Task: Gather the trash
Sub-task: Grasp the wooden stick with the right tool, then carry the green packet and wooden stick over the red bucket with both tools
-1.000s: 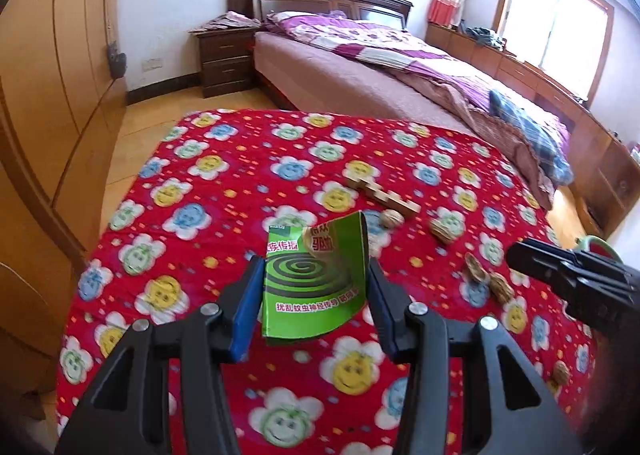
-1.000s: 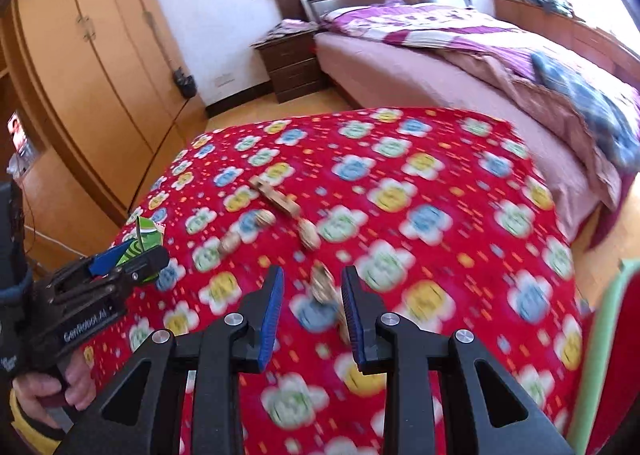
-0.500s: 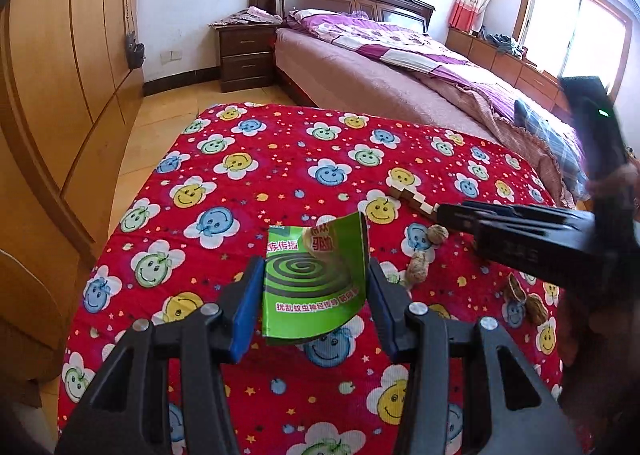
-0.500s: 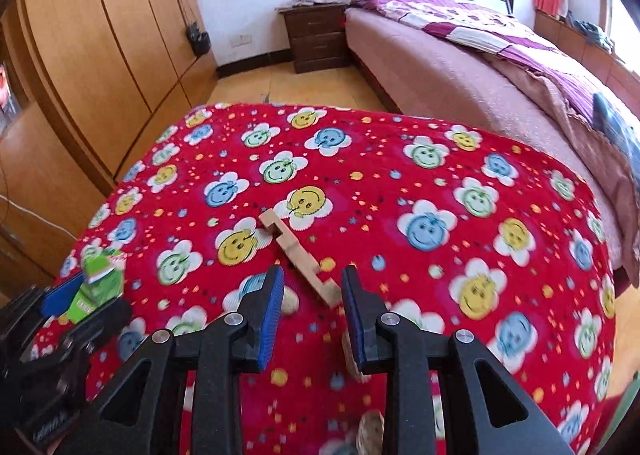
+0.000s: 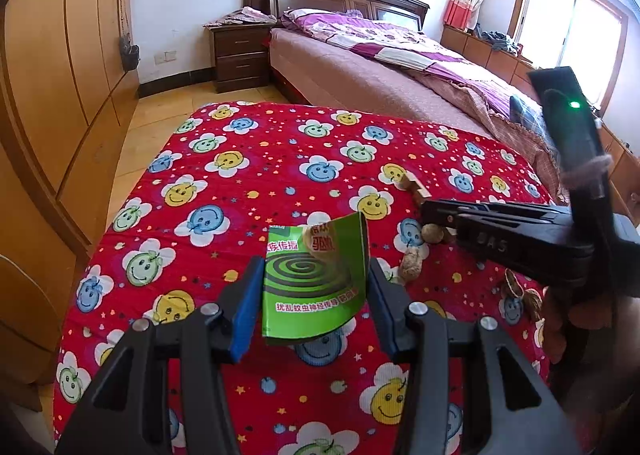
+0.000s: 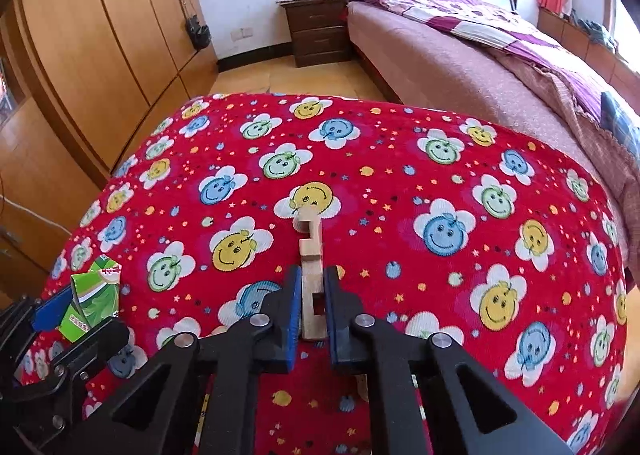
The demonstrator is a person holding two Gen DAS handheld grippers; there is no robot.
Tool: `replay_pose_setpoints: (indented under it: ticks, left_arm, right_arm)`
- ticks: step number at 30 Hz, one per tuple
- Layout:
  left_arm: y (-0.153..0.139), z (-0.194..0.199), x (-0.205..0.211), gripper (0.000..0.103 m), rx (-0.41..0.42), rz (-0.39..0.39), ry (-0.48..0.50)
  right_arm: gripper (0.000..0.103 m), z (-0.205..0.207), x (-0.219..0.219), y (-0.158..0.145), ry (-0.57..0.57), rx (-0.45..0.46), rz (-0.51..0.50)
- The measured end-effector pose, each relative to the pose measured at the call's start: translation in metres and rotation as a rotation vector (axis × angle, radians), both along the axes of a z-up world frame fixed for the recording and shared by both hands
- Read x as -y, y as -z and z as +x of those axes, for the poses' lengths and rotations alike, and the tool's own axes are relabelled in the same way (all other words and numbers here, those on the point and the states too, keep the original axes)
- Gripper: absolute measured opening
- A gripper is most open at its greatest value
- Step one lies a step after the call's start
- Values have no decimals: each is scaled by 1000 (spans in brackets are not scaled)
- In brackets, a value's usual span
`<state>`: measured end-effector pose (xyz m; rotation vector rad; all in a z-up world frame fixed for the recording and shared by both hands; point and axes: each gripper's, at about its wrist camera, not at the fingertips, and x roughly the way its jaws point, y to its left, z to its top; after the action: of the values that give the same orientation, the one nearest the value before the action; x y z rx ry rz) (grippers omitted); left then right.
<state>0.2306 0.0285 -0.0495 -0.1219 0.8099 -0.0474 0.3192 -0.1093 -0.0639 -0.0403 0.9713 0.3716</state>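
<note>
Behind right hand-held gripper (image 6: 312, 297), wooden piece's (image 6: 310, 255) end hidden

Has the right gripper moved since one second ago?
Yes. The right gripper left the walnut shells for the wooden piece, where its jaws just closed on it.

A: Where is the left wrist view looking from?

B: It is sitting just behind the left claw (image 5: 312, 307), tilting down over the red smiley-flower cloth (image 5: 248, 175) and facing the bed (image 5: 380, 67) and nightstand (image 5: 240, 51) beyond. The right claw (image 5: 430, 213) is coming in from its right edge.

A: And the right wrist view?

B: It is riding behind the right claw (image 6: 312, 295), closer to the cloth (image 6: 400, 159), pointing the same way. The left claw (image 6: 76, 315) is showing at its lower left.

A: What are they sharing?

B: Both are taking in the cloth, the wardrobe (image 5: 68, 75), the nightstand and the bed.
</note>
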Motion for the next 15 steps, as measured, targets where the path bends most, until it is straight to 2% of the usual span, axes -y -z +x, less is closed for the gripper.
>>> replay_pose_setpoints:
  ticks: [9, 15]
  left_arm:
    - [-18, -15, 5, 50, 35, -24, 18]
    - [-37, -37, 15, 50, 61, -62, 62]
  right_arm:
    - [10, -51, 25, -50, 21, 81, 103]
    - [10, -94, 46, -76, 53, 96, 175]
